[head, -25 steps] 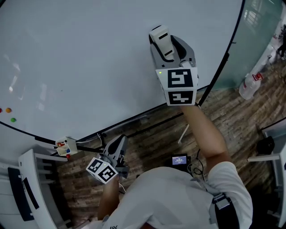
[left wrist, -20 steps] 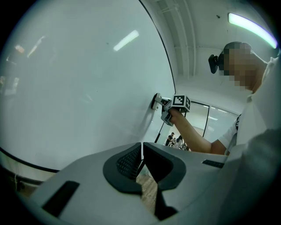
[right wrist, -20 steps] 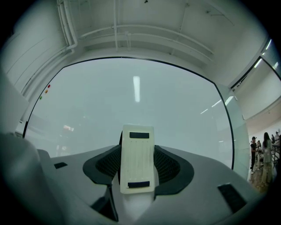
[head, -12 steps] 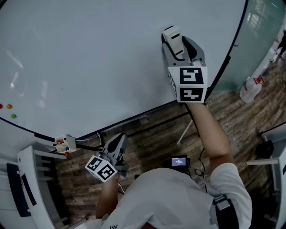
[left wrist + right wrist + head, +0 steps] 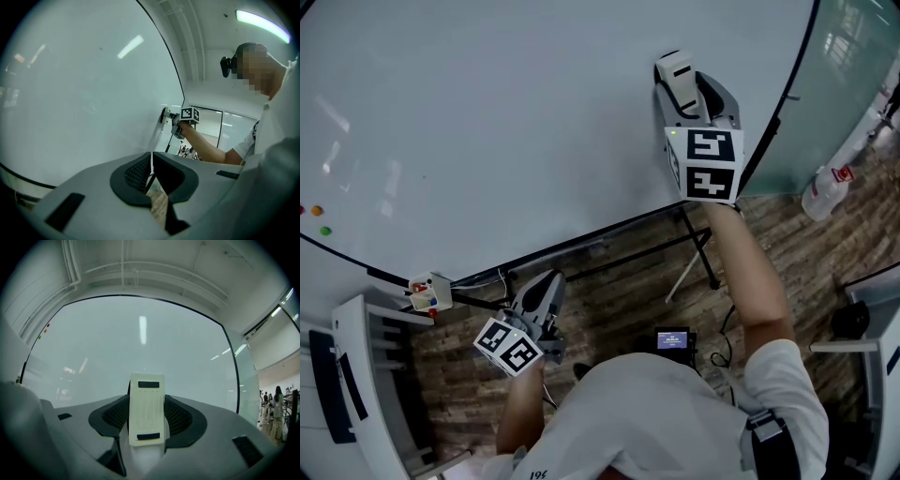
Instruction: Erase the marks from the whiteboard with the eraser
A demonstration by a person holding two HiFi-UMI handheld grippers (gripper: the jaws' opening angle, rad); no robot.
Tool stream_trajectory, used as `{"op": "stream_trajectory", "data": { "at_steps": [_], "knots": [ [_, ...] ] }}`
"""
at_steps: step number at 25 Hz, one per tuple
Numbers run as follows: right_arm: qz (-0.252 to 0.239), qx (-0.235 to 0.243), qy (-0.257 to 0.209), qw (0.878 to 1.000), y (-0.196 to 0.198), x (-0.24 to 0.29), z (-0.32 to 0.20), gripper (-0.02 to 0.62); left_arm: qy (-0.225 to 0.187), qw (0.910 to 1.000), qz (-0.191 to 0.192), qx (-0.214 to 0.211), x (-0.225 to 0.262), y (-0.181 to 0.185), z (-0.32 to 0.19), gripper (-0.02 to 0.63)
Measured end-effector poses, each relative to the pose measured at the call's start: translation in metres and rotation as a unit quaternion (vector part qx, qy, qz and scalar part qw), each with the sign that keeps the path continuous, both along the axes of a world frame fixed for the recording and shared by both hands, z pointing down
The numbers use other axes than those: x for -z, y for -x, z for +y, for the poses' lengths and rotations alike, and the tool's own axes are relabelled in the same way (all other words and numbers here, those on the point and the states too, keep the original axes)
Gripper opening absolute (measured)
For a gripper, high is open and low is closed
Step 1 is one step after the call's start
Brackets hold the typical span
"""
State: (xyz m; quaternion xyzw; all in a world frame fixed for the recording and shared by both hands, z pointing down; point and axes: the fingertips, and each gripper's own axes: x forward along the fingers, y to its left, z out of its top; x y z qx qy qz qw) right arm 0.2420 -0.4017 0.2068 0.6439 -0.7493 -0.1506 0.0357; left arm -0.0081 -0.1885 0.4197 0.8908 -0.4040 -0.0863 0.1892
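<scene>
Left gripper (image 5: 151,171): jaws pressed together, nothing between them. It hangs low and near the person, below the bottom edge of the whiteboard (image 5: 487,122).

Right gripper (image 5: 687,92): jaws clamped on the flanks of the eraser (image 5: 146,408), whose long axis runs along the jaws toward the board. It sits against the board's lower right area, close to the right frame.

No marks can be made out around the eraser. Almost all the open surface lies to its left. Small coloured dots (image 5: 321,230) sit at the far left edge, well apart; marks or magnets cannot be told. Judgement: any further pass runs leftward and falls to the right hand.
</scene>
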Motion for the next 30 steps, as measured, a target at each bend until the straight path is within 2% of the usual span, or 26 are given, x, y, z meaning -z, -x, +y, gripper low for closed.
{"op": "stream_trajectory", "data": {
  "at_steps": [6,12,18,24,30],
  "knots": [
    [-0.021,-0.020,-0.011,1.000,-0.046,0.009,0.011,0.252,-0.002,1.0000,0.003,-0.005,-0.001,-0.021,0.004,0.008],
    [-0.023,-0.012,-0.010,1.000,-0.054,0.010,0.035,0.252,-0.007,0.9997,0.001,-0.022,0.003,-0.031,0.016,0.008],
    [-0.026,-0.002,-0.008,1.000,-0.038,0.010,0.071,0.252,-0.020,0.9995,0.000,-0.026,0.012,-0.012,0.041,0.008],
    [-0.037,0.023,-0.004,0.999,0.005,0.011,0.124,0.252,-0.030,0.9994,-0.001,-0.018,0.022,0.031,0.079,0.008],
    [-0.052,0.036,0.022,0.998,0.035,-0.017,0.185,0.252,-0.037,0.9992,0.006,-0.013,0.025,0.066,0.120,0.008]
  ]
}}
